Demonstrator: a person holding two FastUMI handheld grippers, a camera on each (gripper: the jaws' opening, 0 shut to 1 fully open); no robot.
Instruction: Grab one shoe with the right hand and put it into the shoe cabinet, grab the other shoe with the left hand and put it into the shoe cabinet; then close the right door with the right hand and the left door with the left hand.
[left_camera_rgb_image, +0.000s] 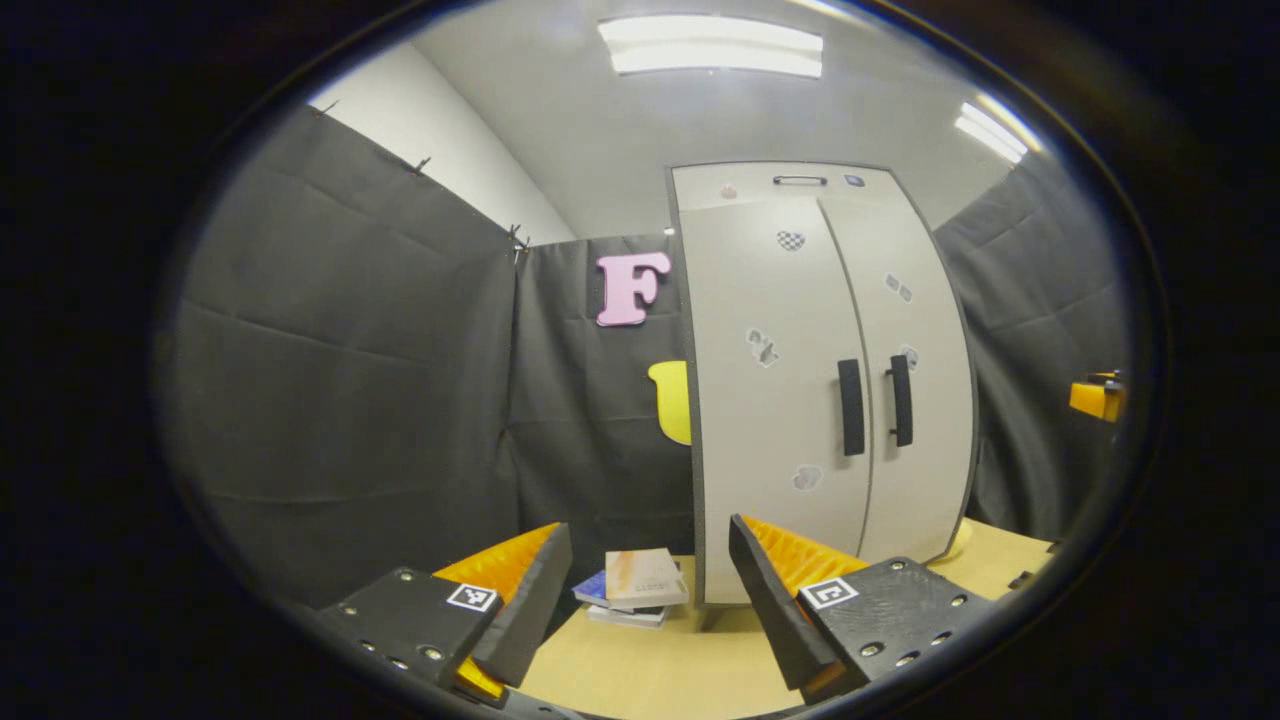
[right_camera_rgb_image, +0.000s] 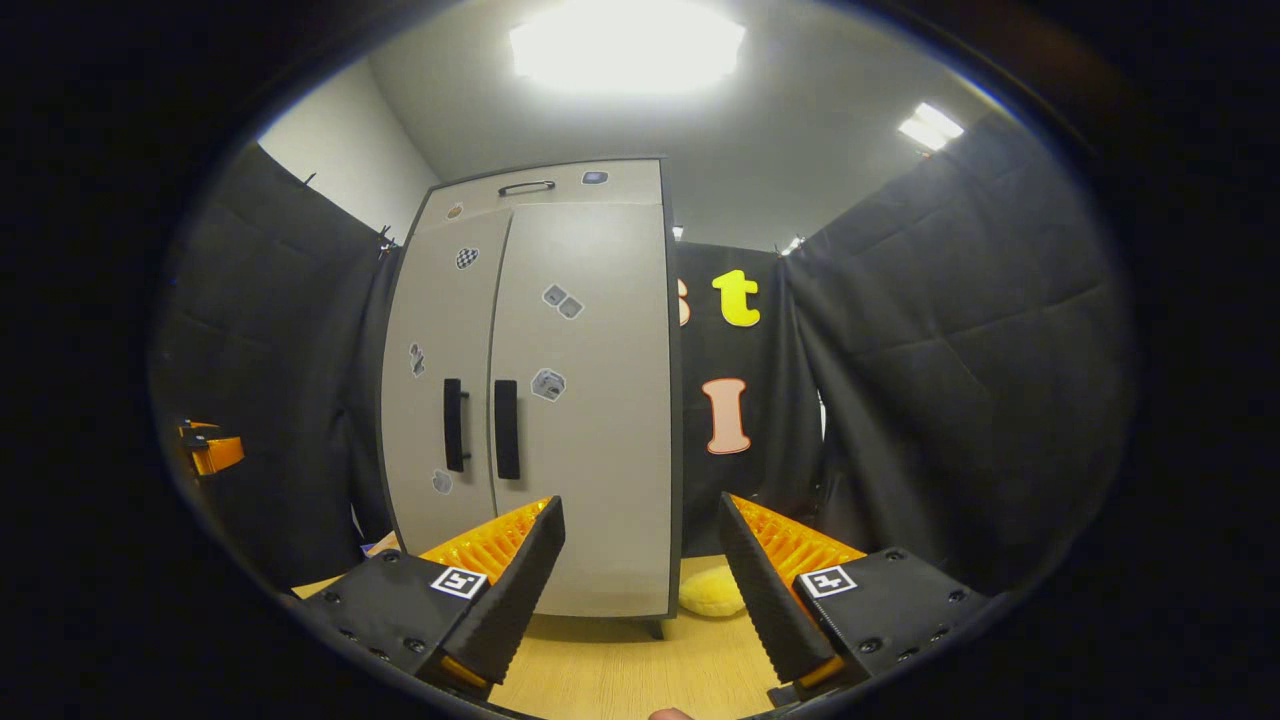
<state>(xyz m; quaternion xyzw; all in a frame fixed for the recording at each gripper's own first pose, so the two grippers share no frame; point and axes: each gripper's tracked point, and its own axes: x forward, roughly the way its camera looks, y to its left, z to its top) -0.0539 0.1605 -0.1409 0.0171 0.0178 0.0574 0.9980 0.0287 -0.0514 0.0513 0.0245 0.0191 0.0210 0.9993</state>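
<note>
We see a small stack of books (left_camera_rgb_image: 632, 588) lying on the wooden table (left_camera_rgb_image: 660, 670), the top one pale with a reddish smear on its cover. In the right gripper view we find a fluffy yellow thing (right_camera_rgb_image: 712, 592) resting on the same table, low against the dark cloth wall (right_camera_rgb_image: 950, 380). Overhead, bright ceiling lights (left_camera_rgb_image: 712, 45) glow against the grey ceiling.
</note>
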